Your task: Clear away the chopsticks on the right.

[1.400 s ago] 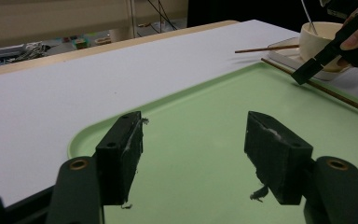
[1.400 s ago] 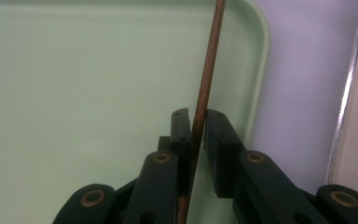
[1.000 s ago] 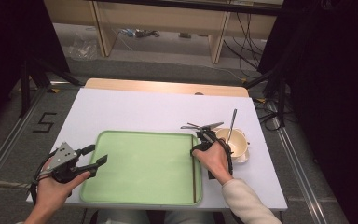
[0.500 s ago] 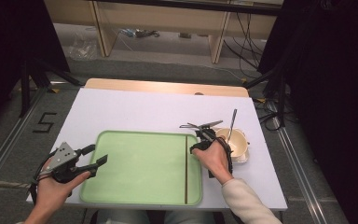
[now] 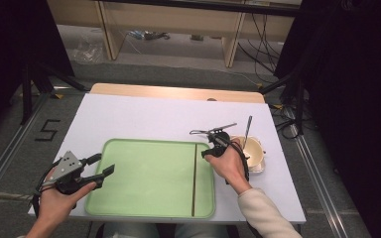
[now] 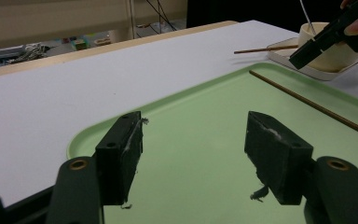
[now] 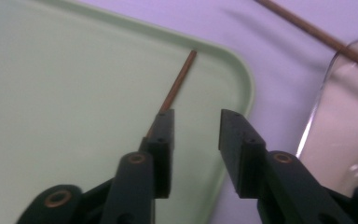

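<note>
A thin brown chopstick [image 5: 194, 181] lies flat in the green tray [image 5: 144, 178], along its right side. My right gripper [image 5: 212, 147] hovers over the tray's far right corner. Its jaws have just been opening and nothing is between them. In the right gripper view the gripper [image 7: 196, 114] is open and the chopstick [image 7: 179, 84] runs out from under one jaw across the tray [image 7: 74, 93]. My left gripper [image 5: 98, 167] is open at the tray's left edge. In the left gripper view the gripper [image 6: 193, 126] holds nothing above the tray [image 6: 191, 140], with the chopstick [image 6: 307, 100] farther off.
A cream bowl [image 5: 254, 150] with a utensil [image 5: 247, 130] in it stands on a white dish right of the tray. A second chopstick [image 5: 222, 128] lies on the white table [image 5: 144, 119] beyond the right gripper. The bowl [image 6: 340, 51] and second chopstick [image 6: 261, 49] show in the left gripper view.
The right gripper's jaws have opened and let go of the chopstick, which now lies in the tray a little left of where it was. The left gripper has not moved.
</note>
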